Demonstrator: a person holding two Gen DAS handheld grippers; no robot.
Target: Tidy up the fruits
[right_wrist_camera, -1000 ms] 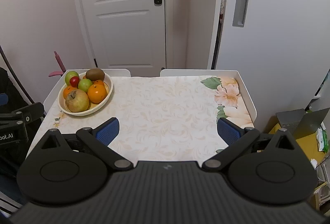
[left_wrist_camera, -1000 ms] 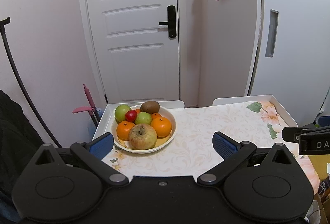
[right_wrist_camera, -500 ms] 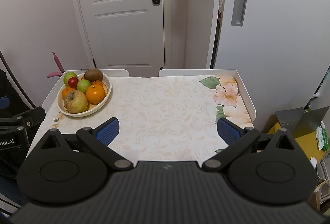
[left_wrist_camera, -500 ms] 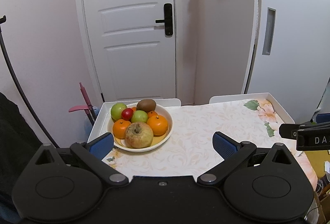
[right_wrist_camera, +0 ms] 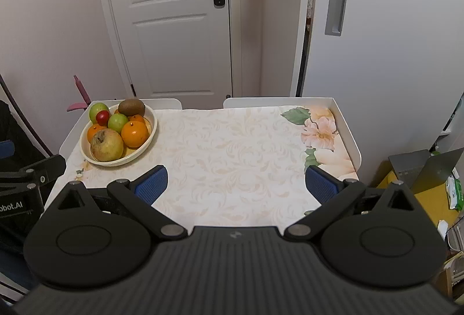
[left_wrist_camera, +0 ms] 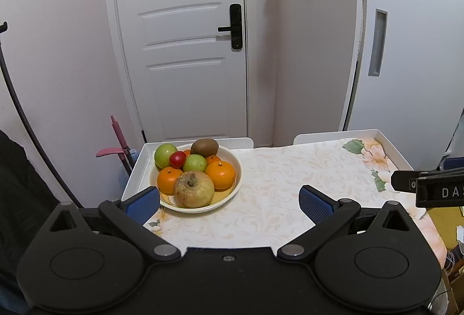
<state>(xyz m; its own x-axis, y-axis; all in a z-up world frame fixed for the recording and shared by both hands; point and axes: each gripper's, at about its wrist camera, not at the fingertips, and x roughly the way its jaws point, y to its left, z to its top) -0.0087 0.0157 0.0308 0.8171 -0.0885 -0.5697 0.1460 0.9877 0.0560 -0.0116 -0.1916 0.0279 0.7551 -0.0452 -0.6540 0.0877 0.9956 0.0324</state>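
Observation:
A cream bowl (left_wrist_camera: 236, 170) (right_wrist_camera: 152, 130) sits at the table's far left, full of fruit: a large yellowish apple (left_wrist_camera: 193, 188) (right_wrist_camera: 106, 144), oranges (left_wrist_camera: 220, 174) (right_wrist_camera: 134, 133), green apples (left_wrist_camera: 164, 155), a small red fruit (left_wrist_camera: 177, 159) and a kiwi (left_wrist_camera: 204, 147) (right_wrist_camera: 132, 107). My left gripper (left_wrist_camera: 229, 204) is open and empty, just in front of the bowl. My right gripper (right_wrist_camera: 235, 184) is open and empty over the table's near middle.
The white-rimmed table (right_wrist_camera: 352, 144) carries a floral cloth (right_wrist_camera: 232, 152). A white door (left_wrist_camera: 185, 54) and a wall stand behind it. A pink-handled tool (left_wrist_camera: 116, 141) leans at the far left. A grey box (right_wrist_camera: 417, 167) sits on the floor at right.
Both grippers have drawn back and risen a little, so the bowl sits higher and smaller in the left view. Jaws stay open; no fruit has moved.

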